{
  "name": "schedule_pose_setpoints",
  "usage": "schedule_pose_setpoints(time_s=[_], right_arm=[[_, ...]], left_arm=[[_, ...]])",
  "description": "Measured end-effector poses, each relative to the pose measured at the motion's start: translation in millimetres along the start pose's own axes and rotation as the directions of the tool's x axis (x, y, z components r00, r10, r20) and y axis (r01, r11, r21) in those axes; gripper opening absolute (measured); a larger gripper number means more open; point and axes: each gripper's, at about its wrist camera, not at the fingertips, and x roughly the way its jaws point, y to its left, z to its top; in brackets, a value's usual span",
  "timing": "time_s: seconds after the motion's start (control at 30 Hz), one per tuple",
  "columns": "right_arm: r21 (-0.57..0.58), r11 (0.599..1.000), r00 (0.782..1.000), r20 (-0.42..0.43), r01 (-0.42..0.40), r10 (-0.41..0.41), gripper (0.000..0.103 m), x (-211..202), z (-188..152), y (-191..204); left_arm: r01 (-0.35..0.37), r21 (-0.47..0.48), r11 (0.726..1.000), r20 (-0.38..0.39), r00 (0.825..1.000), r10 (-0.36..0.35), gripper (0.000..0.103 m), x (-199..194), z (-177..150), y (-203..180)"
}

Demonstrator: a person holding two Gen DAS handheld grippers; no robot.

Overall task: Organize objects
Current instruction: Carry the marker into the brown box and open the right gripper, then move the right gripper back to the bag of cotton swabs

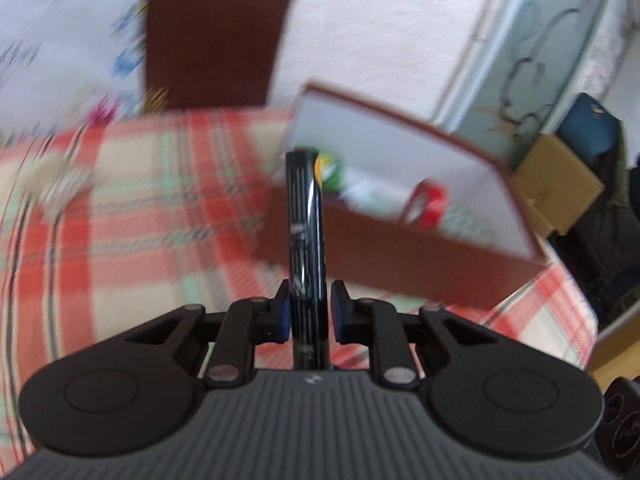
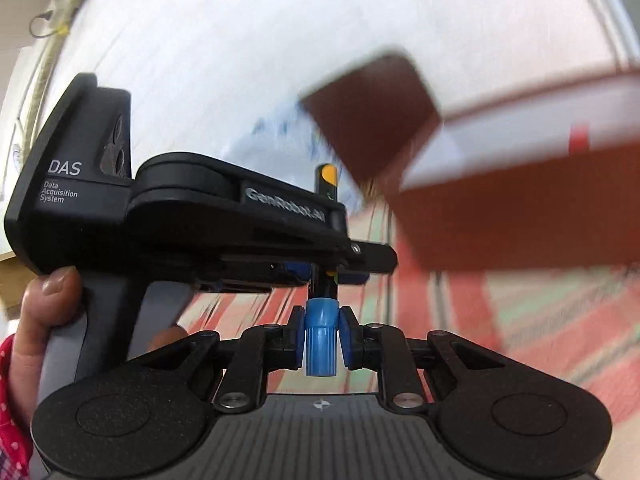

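Two grippers, one marker, above plaid cloth.
Left gripper (image 1: 309, 312) clamps black marker (image 1: 305, 224) upright, level; right gripper (image 2: 321, 338) pinches its blue cap (image 2: 320, 340). Brown box (image 1: 400, 256) at 2 o'clock.

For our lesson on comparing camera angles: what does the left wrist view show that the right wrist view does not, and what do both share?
Only the left wrist view shows inside the brown box: a red tape roll and blurred green items, plus a cardboard carton beyond the table.

Only the right wrist view shows the right hand-held gripper shut on a blue cap, the left device from the side and the person's hand.

Both show the black pen, held by the left hand-held gripper, the box and the plaid tablecloth.
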Motion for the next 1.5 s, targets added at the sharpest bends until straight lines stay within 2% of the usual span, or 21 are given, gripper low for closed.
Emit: schedule_pose_setpoints(time_s=[0.13, 0.27, 0.33, 0.37, 0.4, 0.43, 0.47, 0.5, 0.57, 0.63, 0.83, 0.97, 1.07, 1.2, 1.33, 1.5], right_arm=[[-0.018, 0.997, 0.993, 0.095, 0.078, -0.076, 0.017, -4, 35, -13], [-0.04, 0.982, 0.971, 0.156, 0.187, -0.178, 0.017, -1, 61, -33], [-0.04, 0.967, 0.957, 0.161, 0.252, -0.242, 0.017, 6, 71, -47], [-0.041, 0.953, 0.945, 0.154, 0.299, -0.29, 0.017, 13, 73, -54], [-0.049, 0.934, 0.928, 0.141, 0.354, -0.345, 0.021, 20, 75, -63], [-0.06, 0.914, 0.912, 0.123, 0.401, -0.392, 0.029, 28, 75, -71], [-0.063, 0.899, 0.899, 0.105, 0.433, -0.425, 0.032, 34, 73, -78], [-0.051, 0.895, 0.894, 0.092, 0.444, -0.439, 0.034, 37, 71, -84], [-0.053, 0.896, 0.894, 0.118, 0.441, -0.433, 0.032, 30, 67, -84], [-0.045, 0.895, 0.889, 0.147, 0.445, -0.434, 0.038, 23, 64, -85], [-0.059, 0.889, 0.874, 0.22, 0.455, -0.433, 0.04, -5, 52, -66], [-0.08, 0.866, 0.849, 0.262, 0.494, -0.459, 0.042, -15, 40, -46], [-0.077, 0.859, 0.841, 0.264, 0.506, -0.472, 0.045, -24, 28, -35], [-0.092, 0.858, 0.853, 0.198, 0.506, -0.482, 0.047, -25, 10, -28], [-0.104, 0.872, 0.877, 0.091, 0.479, -0.471, 0.047, -11, -5, -22], [-0.172, 0.89, 0.903, -0.002, 0.422, -0.429, 0.047, 12, -23, -4]], left_arm=[[0.038, 0.078, 0.996, 0.048, 0.998, -0.042, 0.021, 9, 34, -31], [0.065, 0.147, 0.987, 0.078, 0.994, -0.077, 0.023, 35, 63, -62], [0.058, 0.184, 0.981, 0.082, 0.994, -0.075, 0.029, 54, 70, -75], [0.043, 0.2, 0.979, 0.083, 0.995, -0.06, 0.032, 64, 71, -80], [0.007, 0.215, 0.977, 0.089, 0.996, -0.027, 0.044, 75, 71, -83], [-0.034, 0.225, 0.974, 0.094, 0.995, 0.013, 0.05, 84, 71, -84], [-0.063, 0.228, 0.972, 0.087, 0.995, 0.044, 0.05, 92, 69, -84], [-0.073, 0.223, 0.972, 0.068, 0.996, 0.06, 0.05, 99, 68, -82], [-0.061, 0.207, 0.977, 0.047, 0.998, 0.052, 0.05, 101, 63, -73], [-0.076, 0.218, 0.973, 0.059, 0.996, 0.064, 0.052, 95, 56, -66], [-0.081, 0.192, 0.978, 0.116, 0.991, 0.06, 0.055, 61, 45, -54], [-0.112, 0.21, 0.971, 0.152, 0.985, 0.081, 0.056, 40, 34, -54], [-0.135, 0.22, 0.966, 0.156, 0.983, 0.102, 0.058, 30, 24, -51], [-0.166, 0.214, 0.963, 0.145, 0.98, 0.136, 0.06, 20, 11, -38], [-0.204, 0.189, 0.96, 0.117, 0.976, 0.184, 0.062, 15, -3, -18], [-0.278, 0.152, 0.949, 0.085, 0.96, 0.267, 0.063, 11, -18, 17]])
